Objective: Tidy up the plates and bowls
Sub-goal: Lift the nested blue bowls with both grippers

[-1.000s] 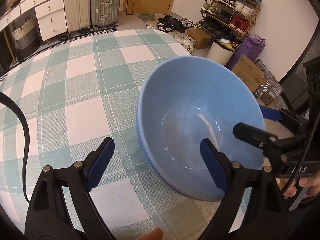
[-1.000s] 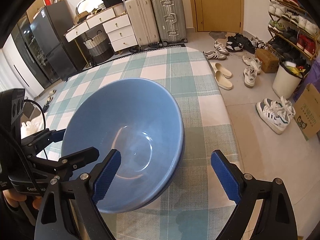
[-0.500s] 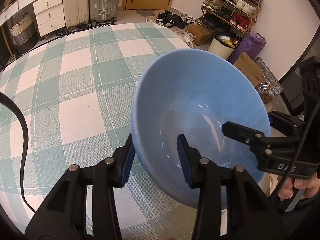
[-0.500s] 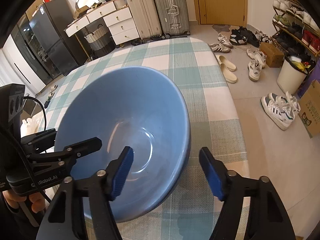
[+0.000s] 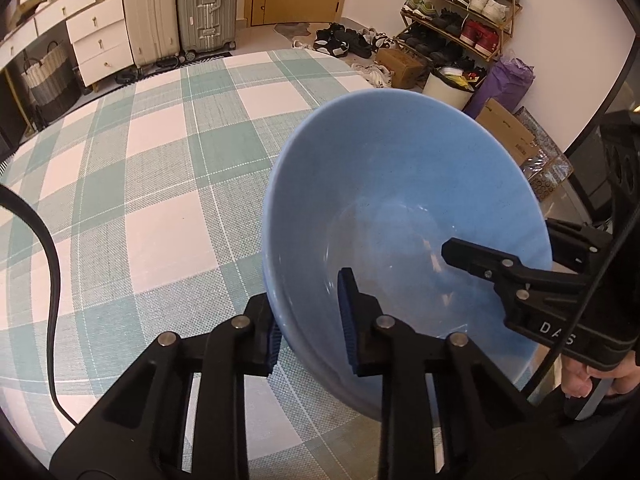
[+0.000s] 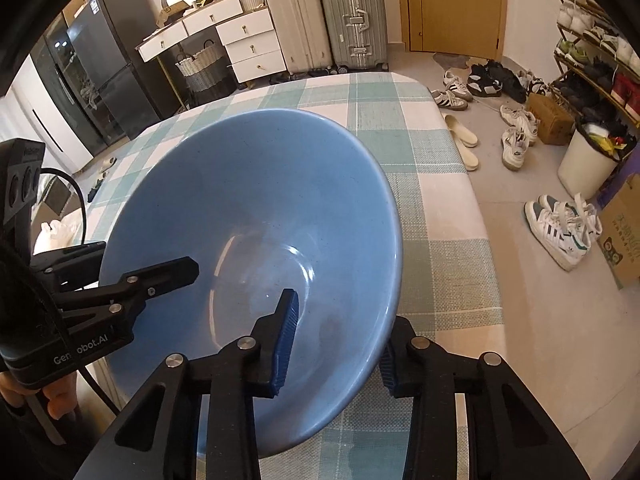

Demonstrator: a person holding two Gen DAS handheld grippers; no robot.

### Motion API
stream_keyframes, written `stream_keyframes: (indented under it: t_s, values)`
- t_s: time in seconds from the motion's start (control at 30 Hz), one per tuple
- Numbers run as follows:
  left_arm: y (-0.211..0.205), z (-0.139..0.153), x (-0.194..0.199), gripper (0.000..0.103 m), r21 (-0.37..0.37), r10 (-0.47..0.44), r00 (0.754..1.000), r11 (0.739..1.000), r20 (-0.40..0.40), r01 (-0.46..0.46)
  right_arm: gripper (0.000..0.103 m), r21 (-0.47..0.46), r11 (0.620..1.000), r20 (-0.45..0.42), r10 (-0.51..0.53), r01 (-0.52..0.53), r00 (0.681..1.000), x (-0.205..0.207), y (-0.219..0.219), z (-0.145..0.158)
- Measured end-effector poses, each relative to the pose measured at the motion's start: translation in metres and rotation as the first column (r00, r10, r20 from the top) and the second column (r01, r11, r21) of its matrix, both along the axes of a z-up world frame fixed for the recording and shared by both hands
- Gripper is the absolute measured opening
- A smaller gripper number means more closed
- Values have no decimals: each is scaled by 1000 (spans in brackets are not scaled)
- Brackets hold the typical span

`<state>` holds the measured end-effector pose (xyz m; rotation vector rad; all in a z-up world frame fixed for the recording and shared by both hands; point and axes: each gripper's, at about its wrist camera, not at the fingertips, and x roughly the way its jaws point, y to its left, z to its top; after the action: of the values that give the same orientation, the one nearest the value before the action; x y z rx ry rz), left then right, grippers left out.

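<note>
desk: a desk (image 5: 160, 208) under a green-and-white checked cloth fills my left view.
on the desk: one blue bowl (image 5: 400, 208), toward 4 o'clock of the cloth, near the right edge.
cable: a black cable (image 5: 50, 280) crosses the cloth at 9 o'clock.
right view: same desk (image 6: 436, 216), bowl (image 6: 248, 216) toward 7 o'clock.

The blue bowl (image 5: 400, 200) is hiding the table (image 5: 160, 184) under it, and whether another bowl is sitting below is too hard to tell. The bowl wall is covering the outer pad of each gripper. The person's hand (image 5: 580, 380) is getting cut off by the edge.
</note>
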<state>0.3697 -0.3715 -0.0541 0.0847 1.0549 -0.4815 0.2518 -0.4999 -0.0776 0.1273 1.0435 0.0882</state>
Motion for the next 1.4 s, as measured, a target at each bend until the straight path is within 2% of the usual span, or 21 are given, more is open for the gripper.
stream_keyframes:
  t_s: [0.43,0.8,1.4]
  values:
    - [14,5,-19,21,25,12,1000,1000,27,-12,33,14,1000,8,16,-16,1000,-5,11,6]
    - [35,34,-35,21,34,40,995,998,91,-43,33,-1,999,54,39,-39,998,-16,30,25]
    - [91,68,-87,21,32,126,983,991,136,-132,33,1,992,98,126,-127,987,-37,76,48]
